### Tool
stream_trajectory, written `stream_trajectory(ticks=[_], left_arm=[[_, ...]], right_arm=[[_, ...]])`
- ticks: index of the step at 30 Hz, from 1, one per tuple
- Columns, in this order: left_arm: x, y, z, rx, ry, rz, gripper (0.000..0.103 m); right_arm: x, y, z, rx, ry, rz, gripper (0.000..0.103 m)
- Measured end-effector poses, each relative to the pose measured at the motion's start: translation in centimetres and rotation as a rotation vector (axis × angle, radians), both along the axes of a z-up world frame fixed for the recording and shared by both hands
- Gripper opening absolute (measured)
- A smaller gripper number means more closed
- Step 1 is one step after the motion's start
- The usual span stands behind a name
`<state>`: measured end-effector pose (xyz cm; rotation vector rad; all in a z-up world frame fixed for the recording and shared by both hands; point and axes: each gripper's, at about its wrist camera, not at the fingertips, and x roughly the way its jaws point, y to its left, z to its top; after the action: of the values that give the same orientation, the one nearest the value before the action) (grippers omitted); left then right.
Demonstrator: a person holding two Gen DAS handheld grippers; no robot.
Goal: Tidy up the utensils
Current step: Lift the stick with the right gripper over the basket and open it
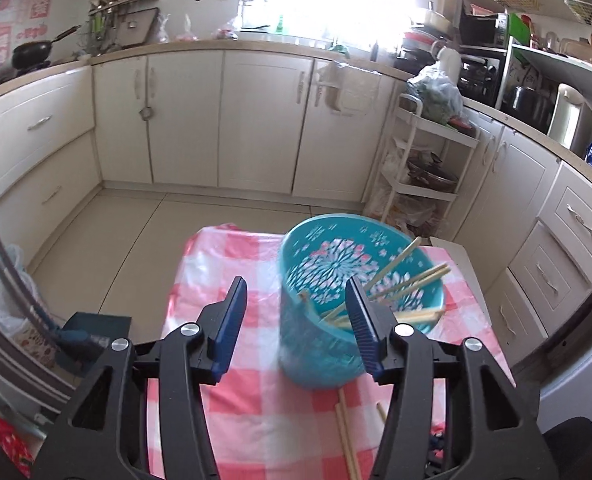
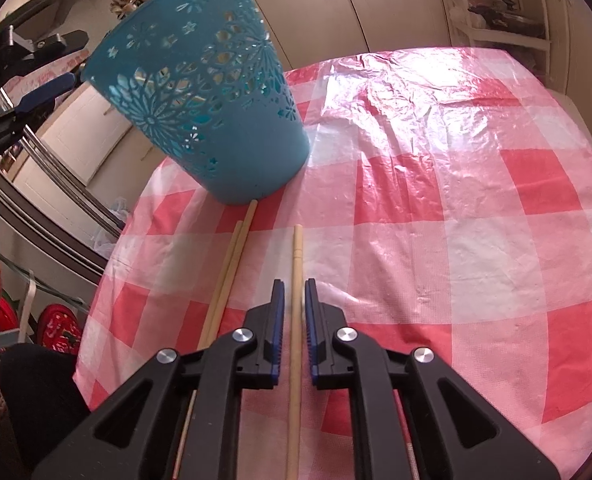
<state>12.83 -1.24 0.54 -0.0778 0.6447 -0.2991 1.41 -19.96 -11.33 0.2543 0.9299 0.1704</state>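
- My left gripper point(image 1: 294, 300) stands released, its right finger at the rim of the teal perforated plastic basket point(image 1: 328, 264), which holds several wooden chopsticks point(image 1: 408, 280).
- My right gripper point(image 2: 295, 296) is slightly parted around one loose bamboo chopstick point(image 2: 297, 264) on the pink checked tablecloth point(image 2: 476, 220); I see no pad contact.
- Two more chopsticks point(image 2: 232, 264) lie just beside it.

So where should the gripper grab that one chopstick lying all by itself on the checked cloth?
Grab the single chopstick across its thin width, around the middle of its length, coming down from above. It lies flat on the tablecloth with bare cloth on both sides, so one jaw probably fits each side. The right gripper already straddles it, jaws slightly apart. The pair beside it looks far enough off.
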Motion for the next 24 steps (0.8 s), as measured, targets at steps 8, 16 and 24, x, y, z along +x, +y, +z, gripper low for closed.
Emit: stream_trajectory(ticks=[8,16,24], left_arm=[[0.4,4.2,-4.2,-0.066,0.120,0.100,0.052],[0.4,7.6,-4.5,-0.145,0.123,0.230,0.066],[0.2,7.3,-4.3,-0.149,0.111,0.238,0.067]], right_arm=[[-0.7,2.6,0.5,-0.240,0.008,0.042,0.006],[-2.8,-2.6,9.2,0.279,-0.205,0.035,0.006],[2.5,0.1,20.0,0.389,-0.510,0.009,0.006]])
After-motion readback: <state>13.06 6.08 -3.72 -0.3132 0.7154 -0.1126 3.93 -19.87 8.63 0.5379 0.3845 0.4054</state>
